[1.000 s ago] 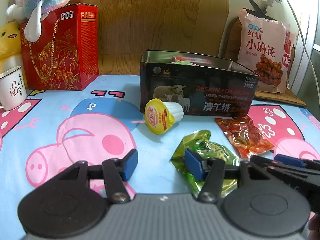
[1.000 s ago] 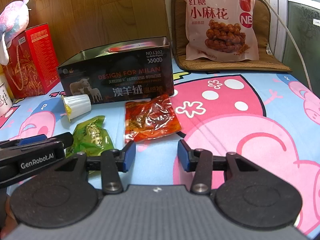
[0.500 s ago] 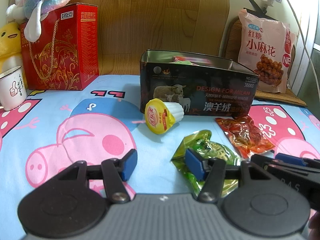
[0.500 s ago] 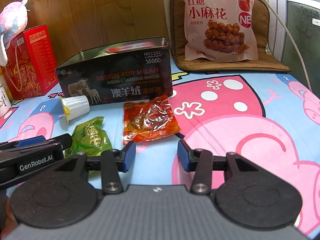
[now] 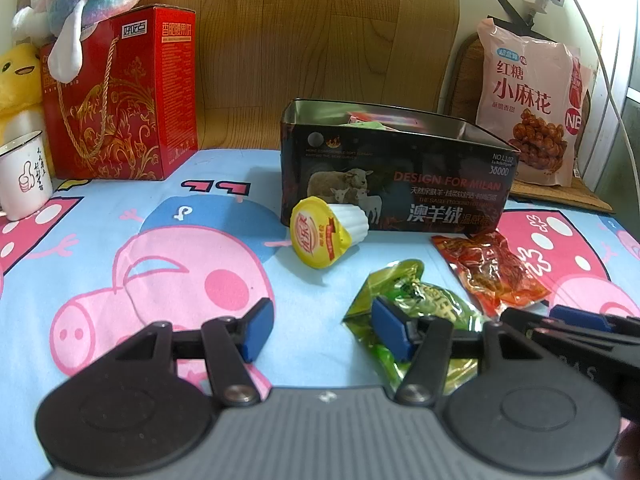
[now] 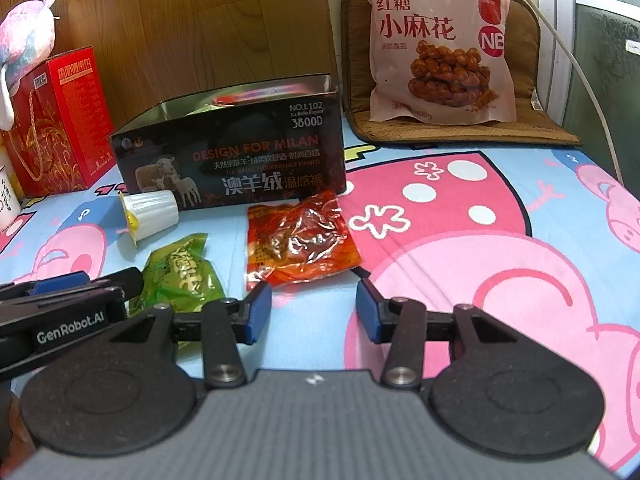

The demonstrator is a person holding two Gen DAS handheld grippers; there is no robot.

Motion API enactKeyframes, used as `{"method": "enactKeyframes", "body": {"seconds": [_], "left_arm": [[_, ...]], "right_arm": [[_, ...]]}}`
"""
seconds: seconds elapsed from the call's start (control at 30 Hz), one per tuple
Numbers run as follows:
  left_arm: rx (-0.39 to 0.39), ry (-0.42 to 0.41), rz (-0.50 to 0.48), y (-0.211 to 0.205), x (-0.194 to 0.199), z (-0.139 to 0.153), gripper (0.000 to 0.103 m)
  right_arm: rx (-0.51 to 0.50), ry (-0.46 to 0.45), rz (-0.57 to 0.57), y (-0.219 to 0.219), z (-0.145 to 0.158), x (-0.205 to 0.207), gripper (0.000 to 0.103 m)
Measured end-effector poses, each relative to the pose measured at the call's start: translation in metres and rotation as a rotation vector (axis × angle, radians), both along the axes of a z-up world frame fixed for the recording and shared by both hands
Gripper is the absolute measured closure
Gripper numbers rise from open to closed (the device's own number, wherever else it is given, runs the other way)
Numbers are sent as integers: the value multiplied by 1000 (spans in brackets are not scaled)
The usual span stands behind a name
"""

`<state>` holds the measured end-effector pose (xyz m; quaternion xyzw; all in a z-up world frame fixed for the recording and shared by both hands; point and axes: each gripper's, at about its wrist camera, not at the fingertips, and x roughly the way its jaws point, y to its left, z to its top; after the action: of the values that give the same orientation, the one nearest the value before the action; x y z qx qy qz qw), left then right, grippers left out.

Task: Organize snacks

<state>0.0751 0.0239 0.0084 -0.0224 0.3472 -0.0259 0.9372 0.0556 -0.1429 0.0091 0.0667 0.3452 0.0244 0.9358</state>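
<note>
Right wrist view: black tin (image 6: 240, 160) and red snack packet (image 6: 298, 246) sit slightly lower in frame.

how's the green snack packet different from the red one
The green packet is opaque foil, bunched and puffy; the red packet is partly see-through and lies flatter. The green one lies nearer the left gripper, whose right finger partly covers it in that view; the red one lies just ahead of the right gripper. Both are sealed and lie loose on the sheet in front of the tin, and neither is gripped.
</note>
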Motion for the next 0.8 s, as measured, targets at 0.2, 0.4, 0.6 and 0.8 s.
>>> {"method": "enactKeyframes", "body": {"seconds": [0.2,0.4,0.6,0.8], "left_arm": [[-26,13,-12,7,8,4,47],[-94,18,-56,11,25,19,45],[-168,44,-214,-12,50,31,31],[-194,121,-315,-47,73,24,31]], "right_arm": [[23,-2,11,-1,0,4,53],[184,-5,65,-24,1,14,53],[130,-25,223,-28,8,27,42],[33,-34,277,-37,4,41,36]]}}
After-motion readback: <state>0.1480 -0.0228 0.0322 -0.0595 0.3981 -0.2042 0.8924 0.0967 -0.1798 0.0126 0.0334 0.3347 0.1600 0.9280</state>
